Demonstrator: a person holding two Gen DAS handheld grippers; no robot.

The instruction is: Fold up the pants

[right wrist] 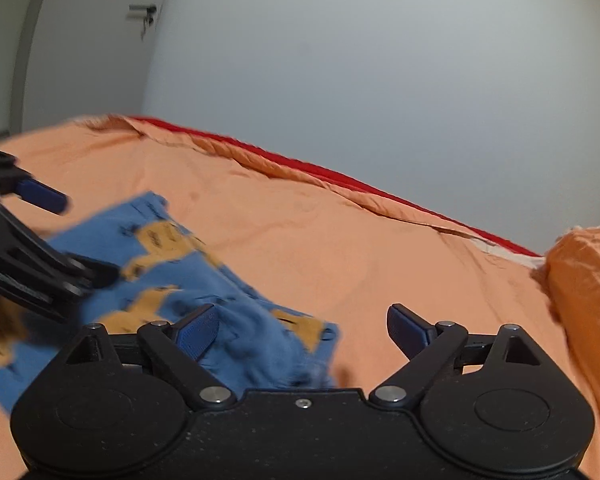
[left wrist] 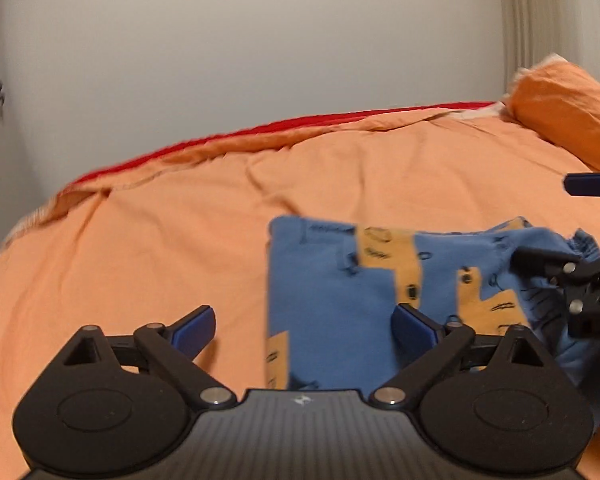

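The pants (blue w/ orange patches) lie on the bed, on its orange sheet, already folded into a compact block w/ a straight edge on the left in the left wrist view. An orange pillow sits well apart at the head end.

Left tongs: jaws spread wide, nothing between the pads; one finger hangs over bare sheet, the other over the blue cloth. Right tongs: also wide open, holding nothing, w/ the bunched end of the pants (prob. the waistband, too blurred to be sure) just under and between the fingers. Each tool shows at the edge of the other's view, so both are close together over the garment.

Judgement: the fold looks mostly done, and the step in hand is either a release or a re-grip for one last fold or tidy-up. To do it well:
- Keep both jaws fully clear of the fabric when moving, so no pad snags a layer and drags the stack open.
- If re-gripping, take all layers at the corners of one short end, both sides at matching spots.
- Carry the end over low and level, and land edge on edge.
- The bunched right end needs flattening first, else the fold comes out lumpy.
- The sheet is wrinkled and soft, so press lightly.
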